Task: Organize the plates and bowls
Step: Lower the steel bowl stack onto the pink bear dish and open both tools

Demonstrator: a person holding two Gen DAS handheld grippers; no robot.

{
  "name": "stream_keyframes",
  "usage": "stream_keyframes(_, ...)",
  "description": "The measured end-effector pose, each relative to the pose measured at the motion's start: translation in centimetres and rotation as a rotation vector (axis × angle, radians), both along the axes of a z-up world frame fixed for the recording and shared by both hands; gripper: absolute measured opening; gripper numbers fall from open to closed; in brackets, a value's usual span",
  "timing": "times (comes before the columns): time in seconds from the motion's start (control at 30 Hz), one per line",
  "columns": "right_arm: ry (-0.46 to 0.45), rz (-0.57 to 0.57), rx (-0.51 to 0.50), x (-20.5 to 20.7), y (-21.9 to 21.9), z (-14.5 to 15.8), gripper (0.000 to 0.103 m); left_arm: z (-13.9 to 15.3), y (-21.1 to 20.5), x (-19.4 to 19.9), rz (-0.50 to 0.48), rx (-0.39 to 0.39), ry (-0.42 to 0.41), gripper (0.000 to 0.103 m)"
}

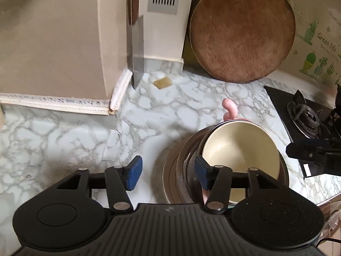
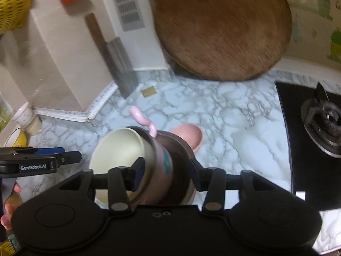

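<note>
A stack of tilted dishes sits on the marble counter: a cream bowl (image 1: 240, 149) nested in a pink bowl with a curly handle (image 1: 229, 108), inside a dark bowl (image 1: 187, 160). My left gripper (image 1: 168, 172) is open, its right finger at the stack's left rim. In the right wrist view my right gripper (image 2: 166, 175) straddles the stack, left pad inside the cream bowl (image 2: 119, 149), right pad outside the dark bowl (image 2: 181, 170). Contact is unclear. A pink spoon-like dish (image 2: 189, 135) lies behind.
A round wooden cutting board (image 1: 243, 32) leans on the back wall. A cleaver (image 1: 136, 49) hangs at the left wall. A black gas stove (image 1: 304, 117) is on the right. A small cup (image 2: 23, 115) and yellow basket (image 2: 12, 2) sit at left.
</note>
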State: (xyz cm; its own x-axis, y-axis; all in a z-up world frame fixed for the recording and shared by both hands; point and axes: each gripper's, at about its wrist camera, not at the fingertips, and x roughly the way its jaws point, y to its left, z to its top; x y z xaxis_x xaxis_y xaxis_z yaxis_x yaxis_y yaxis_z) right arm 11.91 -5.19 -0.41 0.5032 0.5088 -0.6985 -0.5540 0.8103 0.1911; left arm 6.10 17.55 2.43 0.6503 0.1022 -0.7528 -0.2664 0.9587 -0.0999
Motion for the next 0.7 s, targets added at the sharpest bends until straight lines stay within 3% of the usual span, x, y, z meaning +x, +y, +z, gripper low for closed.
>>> stream_keyframes(0.43, -0.18, 0.104, 0.069, -3.3, -2.7, 1.6, 0.093, 2.1, -5.4, -3.4, 0.08, 0.089, -0.076, 0.06)
stream_keyframes(0.53, -0.213, 0.115, 0.088, -4.1, -3.7, 1.8, 0.098, 2.6, -6.8, -4.4, 0.078, 0.101, -0.107, 0.082)
stream_keyframes(0.7, -0.229, 0.117, 0.117, -5.0, -5.3, 2.0, 0.102, 3.3, -8.9, -5.8, 0.069, 0.113, -0.152, 0.084)
